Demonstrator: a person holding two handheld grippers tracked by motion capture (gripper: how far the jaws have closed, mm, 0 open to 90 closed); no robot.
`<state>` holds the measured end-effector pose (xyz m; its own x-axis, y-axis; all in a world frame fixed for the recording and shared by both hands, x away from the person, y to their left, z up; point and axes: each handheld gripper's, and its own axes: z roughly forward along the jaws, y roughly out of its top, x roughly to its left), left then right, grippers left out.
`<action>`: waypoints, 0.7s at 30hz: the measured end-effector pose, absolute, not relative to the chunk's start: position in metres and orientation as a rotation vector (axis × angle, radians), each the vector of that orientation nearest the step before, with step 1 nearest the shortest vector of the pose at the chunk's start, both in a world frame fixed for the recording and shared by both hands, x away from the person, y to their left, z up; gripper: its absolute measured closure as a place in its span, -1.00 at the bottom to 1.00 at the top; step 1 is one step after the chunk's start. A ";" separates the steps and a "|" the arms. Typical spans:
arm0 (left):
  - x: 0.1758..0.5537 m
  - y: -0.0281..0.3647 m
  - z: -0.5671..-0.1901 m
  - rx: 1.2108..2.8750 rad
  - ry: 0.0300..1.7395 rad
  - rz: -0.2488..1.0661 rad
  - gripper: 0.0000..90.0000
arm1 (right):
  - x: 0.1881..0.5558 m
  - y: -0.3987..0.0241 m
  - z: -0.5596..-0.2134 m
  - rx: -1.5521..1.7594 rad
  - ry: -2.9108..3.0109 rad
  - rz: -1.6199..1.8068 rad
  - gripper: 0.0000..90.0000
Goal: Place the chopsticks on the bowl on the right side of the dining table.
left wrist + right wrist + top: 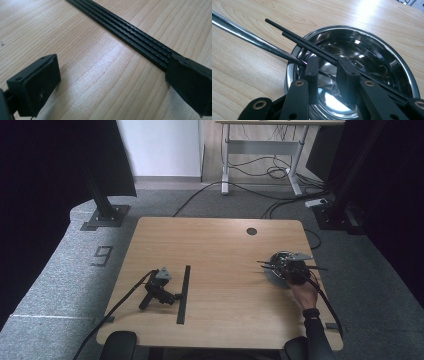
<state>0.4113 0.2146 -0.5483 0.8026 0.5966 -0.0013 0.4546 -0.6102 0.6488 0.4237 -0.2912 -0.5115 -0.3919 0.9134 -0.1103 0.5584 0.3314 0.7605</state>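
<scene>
My right gripper [278,267] [328,66] hangs over a steel bowl [273,276] [352,28] near the table's right edge, held by a hand [303,295]. Its jaws stand a narrow gap apart. A steel chopstick [249,37] runs from the upper left behind the left jaw and crosses that gap. Two black chopsticks [299,40] lie across the bowl's rim and pass behind the right jaw. My left gripper [176,296] [112,82] lies on the table, open, with no hand on it. Its right jaw rests against a long ribbed black strip [184,292] [130,32].
A round cable hole [251,231] sits near the table's far edge. Black frame posts [102,200] stand on the carpet at both far corners. A second desk [262,150] with loose cables is behind. Bare wood [225,290] lies between the strip and the bowl.
</scene>
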 end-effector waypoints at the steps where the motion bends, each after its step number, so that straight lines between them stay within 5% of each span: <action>1: 0.411 0.215 -0.548 2.332 0.772 0.283 -1.00 | 0.424 -0.291 -0.512 1.287 2.066 0.871 0.58; 14: 0.411 0.215 -0.548 2.332 0.772 0.283 -1.00 | 0.427 -0.292 -0.513 1.291 2.060 0.867 0.49; 21: 0.411 0.215 -0.548 2.332 0.772 0.283 -1.00 | 0.420 -0.297 -0.509 1.293 1.988 0.864 -0.08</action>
